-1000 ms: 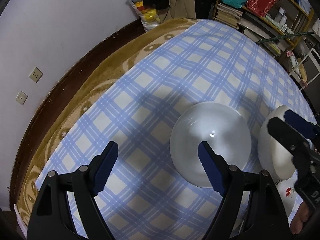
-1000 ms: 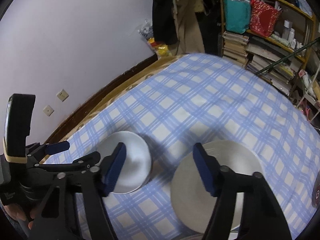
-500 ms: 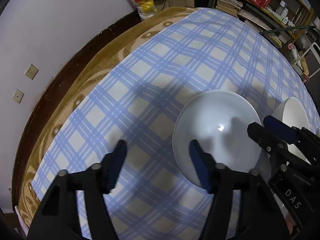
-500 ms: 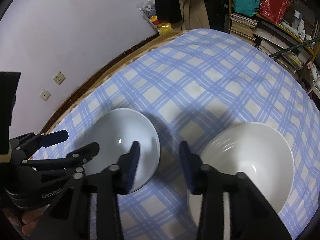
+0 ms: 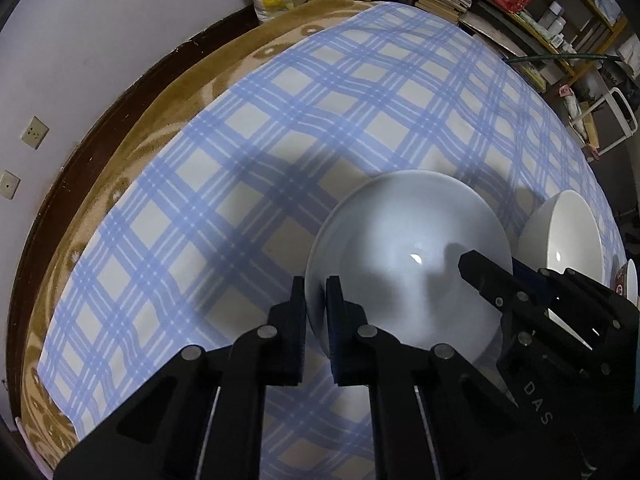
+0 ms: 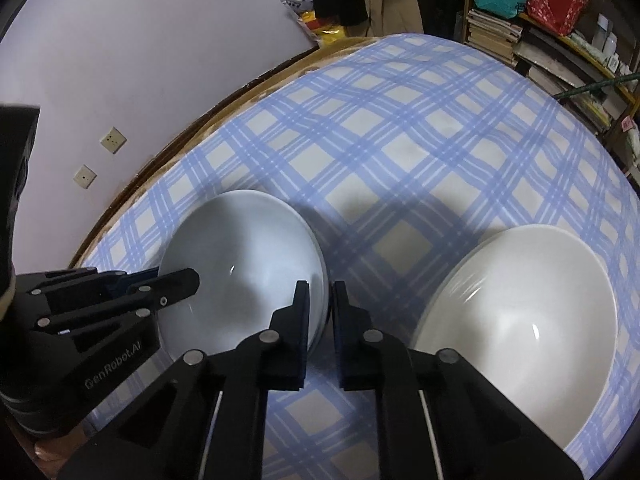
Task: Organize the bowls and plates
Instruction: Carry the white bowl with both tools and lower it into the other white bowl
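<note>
A pale grey-white bowl [image 5: 408, 256] sits on the blue checked tablecloth [image 5: 320, 92]. My left gripper [image 5: 316, 300] is shut on its left rim. My right gripper [image 6: 322, 300] is shut on the same bowl's [image 6: 240, 264] right rim; its fingers [image 5: 484, 276] also show in the left wrist view. A larger white bowl [image 6: 516, 320] stands just to the right, apart from both grippers, and shows in the left wrist view too [image 5: 568, 236]. The left gripper's fingers [image 6: 172, 280] reach over the bowl's left rim in the right wrist view.
The wall [image 6: 120, 60] with two sockets [image 6: 113, 140] runs along the bed's far left. A brown blanket edge [image 5: 180, 80] borders the cloth. Shelves with books and bags [image 6: 540, 12] stand at the back right. A patterned dish edge [image 5: 628, 280] shows at the far right.
Both grippers have moved down and in to the grey-white bowl and closed on its rim, the left on its left side, the right on its right side.
</note>
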`<act>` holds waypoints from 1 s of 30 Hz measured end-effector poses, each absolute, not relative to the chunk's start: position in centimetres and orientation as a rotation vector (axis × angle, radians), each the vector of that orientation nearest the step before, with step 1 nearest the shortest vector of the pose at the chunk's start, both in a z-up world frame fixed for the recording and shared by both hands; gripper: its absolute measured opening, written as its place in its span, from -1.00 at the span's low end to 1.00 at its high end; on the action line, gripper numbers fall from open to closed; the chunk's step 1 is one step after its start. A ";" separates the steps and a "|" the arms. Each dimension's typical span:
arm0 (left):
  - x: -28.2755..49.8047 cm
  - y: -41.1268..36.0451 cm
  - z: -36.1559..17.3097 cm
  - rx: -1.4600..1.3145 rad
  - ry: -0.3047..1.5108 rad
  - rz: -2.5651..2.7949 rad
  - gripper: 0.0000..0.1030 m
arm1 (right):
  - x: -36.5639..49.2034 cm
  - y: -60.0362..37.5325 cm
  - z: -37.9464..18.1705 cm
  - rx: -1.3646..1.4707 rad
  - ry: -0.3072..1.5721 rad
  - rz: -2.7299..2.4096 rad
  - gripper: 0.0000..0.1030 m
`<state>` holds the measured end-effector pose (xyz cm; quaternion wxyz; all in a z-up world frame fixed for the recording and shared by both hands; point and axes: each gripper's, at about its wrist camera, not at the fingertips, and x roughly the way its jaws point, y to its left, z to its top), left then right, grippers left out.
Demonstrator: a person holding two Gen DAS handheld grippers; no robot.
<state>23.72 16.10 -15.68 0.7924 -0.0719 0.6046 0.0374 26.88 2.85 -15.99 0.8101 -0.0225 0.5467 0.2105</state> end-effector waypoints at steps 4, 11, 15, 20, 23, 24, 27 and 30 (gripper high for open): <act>23.2 15.2 -14.3 -0.120 1.270 0.078 -0.82 | 26.6 2.3 -15.5 -0.022 1.159 0.448 -0.77; 22.1 13.1 -10.4 -0.090 1.180 0.051 -0.81 | 25.6 -0.1 -12.5 0.048 1.095 0.442 -0.77; 22.0 11.6 -8.5 -0.080 1.148 0.037 -0.81 | 25.0 -1.6 -10.1 0.053 1.047 0.436 -0.77; 22.3 9.5 -7.0 -0.052 1.135 0.020 -0.81 | 24.4 -3.5 -7.8 0.041 0.997 0.416 -0.77; 22.7 8.1 -6.0 -0.040 1.131 0.004 -0.81 | 24.0 -4.7 -6.7 0.030 0.977 0.401 -0.77; 22.8 7.6 -5.8 -0.037 1.129 -0.003 -0.81 | 24.0 -5.1 -6.4 0.026 0.973 0.397 -0.77; 23.2 6.2 -5.2 -0.019 1.128 -0.014 -0.80 | 23.7 -6.3 -5.9 0.025 0.962 0.383 -0.77; 23.6 4.7 -5.1 0.005 1.131 -0.022 -0.80 | 23.6 -7.5 -5.4 0.027 0.950 0.364 -0.77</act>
